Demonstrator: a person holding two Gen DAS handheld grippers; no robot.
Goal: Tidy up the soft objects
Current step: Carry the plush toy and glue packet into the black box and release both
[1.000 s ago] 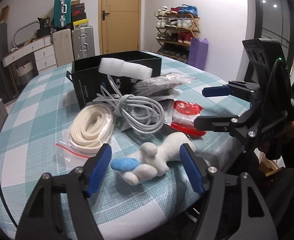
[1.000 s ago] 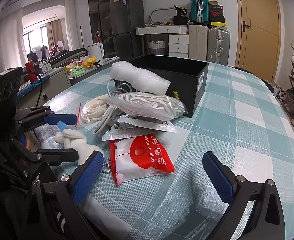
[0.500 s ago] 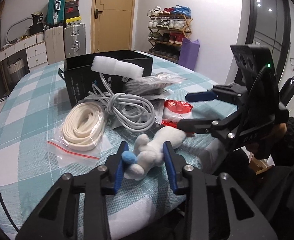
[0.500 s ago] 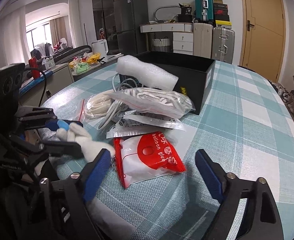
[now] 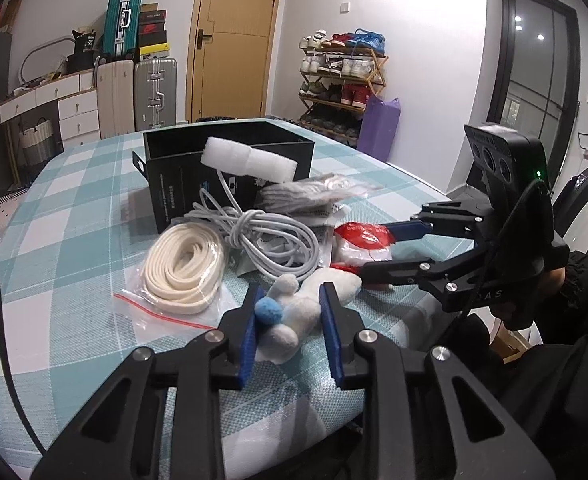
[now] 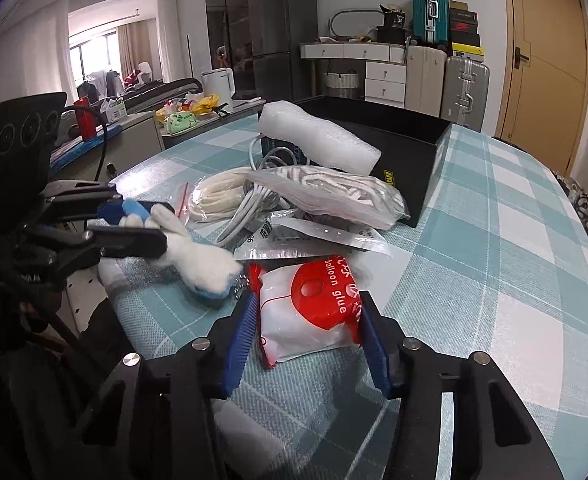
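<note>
Both hand-held grippers have closed within the last second. The left hand-held gripper [image 5: 290,308], wide a second ago with the plush toy [image 5: 299,308] lying loose between its fingers, now pinches the toy's body at the desk's [image 5: 66,216] near edge; the blue pom-pom [image 5: 268,312] presses against the left pad, and the toy's far end sticks out toward 1 o'clock. The right hand-held gripper [image 6: 303,320], also wide a second ago and short of its target, now brackets the red-and-white glue packet [image 6: 313,312] with both pads touching its sides; the packet appears to buckle slightly, which suggests a grip, though whether it bears weight cannot be told. In the left view the packet lies at 2 o'clock from the toy, just beside it. Neither item is visibly lifted clear of the desk. The remaining pile sits undisturbed: bagged white strap [image 5: 184,264] at 10 o'clock of the toy, coiled cable [image 5: 270,240] at 12, bagged grey cloth [image 5: 305,196] beyond it, foam roll [image 5: 250,162] resting on the rim of the black box [image 5: 174,184]. Assessment: two grasps are now secured at once, so the sorting moves from reaching to carrying; the open box is the likely destination. Risk: the toy is held near one end and may swing.
</note>
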